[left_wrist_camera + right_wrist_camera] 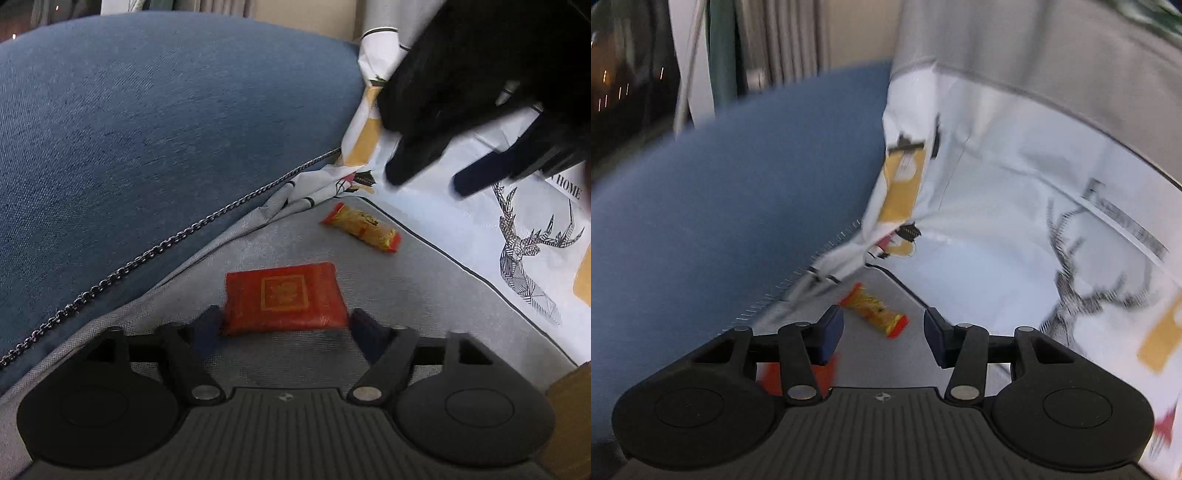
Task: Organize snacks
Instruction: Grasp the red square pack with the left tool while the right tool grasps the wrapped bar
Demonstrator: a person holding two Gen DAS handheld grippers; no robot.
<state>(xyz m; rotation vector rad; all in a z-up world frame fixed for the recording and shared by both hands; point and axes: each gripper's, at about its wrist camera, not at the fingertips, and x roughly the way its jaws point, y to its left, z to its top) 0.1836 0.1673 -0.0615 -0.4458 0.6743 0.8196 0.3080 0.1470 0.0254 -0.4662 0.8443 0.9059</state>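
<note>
A flat red snack packet (283,294) with a gold square print lies on the grey sofa seat (424,295). My left gripper (283,328) is open, its fingers on either side of the packet's near edge. A yellow snack bar with red ends (361,228) lies farther back, near the cushion corner. My right gripper (436,181) hangs open above it in the left wrist view. In the right wrist view the right gripper (883,334) is open just short of the yellow bar (874,311). The red packet (772,376) shows partly behind its left finger.
A large blue cushion (147,129) fills the left side, with a dark chain (177,236) along its lower edge. A white pillow with a deer print (524,251) leans at the right. A wooden edge (572,406) shows at the lower right.
</note>
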